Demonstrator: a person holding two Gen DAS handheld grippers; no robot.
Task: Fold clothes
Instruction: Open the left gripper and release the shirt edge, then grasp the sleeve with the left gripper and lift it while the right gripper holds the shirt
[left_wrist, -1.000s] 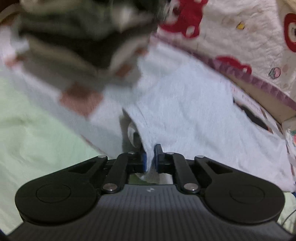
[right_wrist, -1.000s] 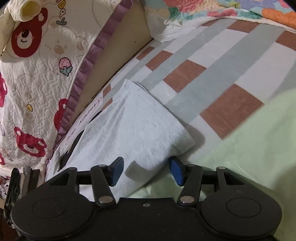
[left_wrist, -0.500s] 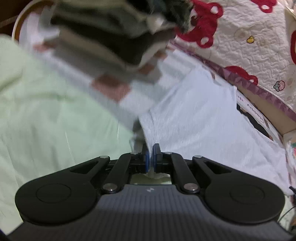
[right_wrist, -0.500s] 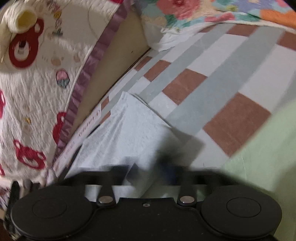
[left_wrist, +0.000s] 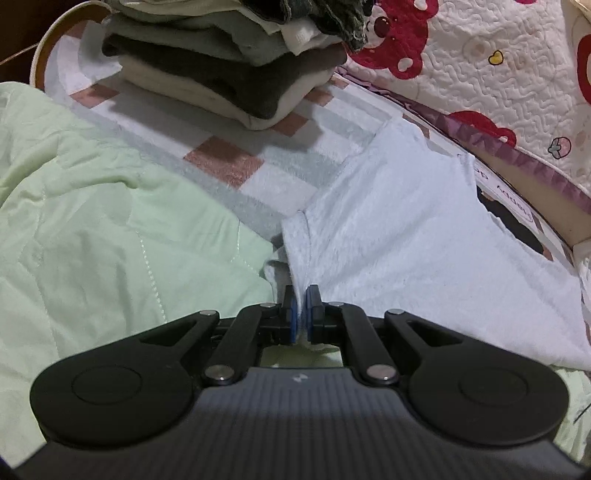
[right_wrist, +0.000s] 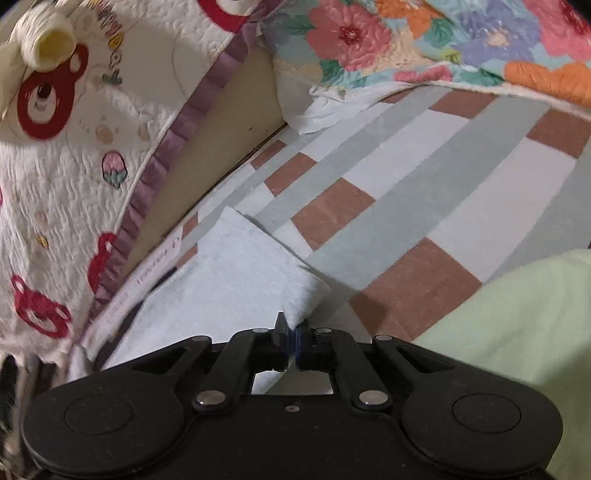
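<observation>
1. A pale blue-white terry-cloth garment (left_wrist: 406, 221) was recorded lying spread flat on a bedsheet checked in grey, white and rust-brown (left_wrist: 229, 162).
2. The left gripper (left_wrist: 302, 314) was found pressed together on a raised fold at the garment's near edge, with cloth pinched between its blue pads.
3. The right gripper (right_wrist: 291, 341) was found clamped on a near corner of the same garment (right_wrist: 236, 273), the corner being lifted slightly off the checked sheet (right_wrist: 406, 206).
4. A pale green quilted blanket (left_wrist: 92, 229) was noted on the sheet, just beside the garment at the left gripper's side.
5. A stack of folded clothes in cream, grey and dark brown (left_wrist: 229, 62) was noted on the sheet, beyond the garment and apart from it.
6. A white quilted cover printed with red bears and edged in purple (left_wrist: 498, 74) was noted along the garment's far side.
7. A floral quilt in pink, orange and blue (right_wrist: 424, 40) was noted at the sheet's far end, well apart from the garment.
</observation>
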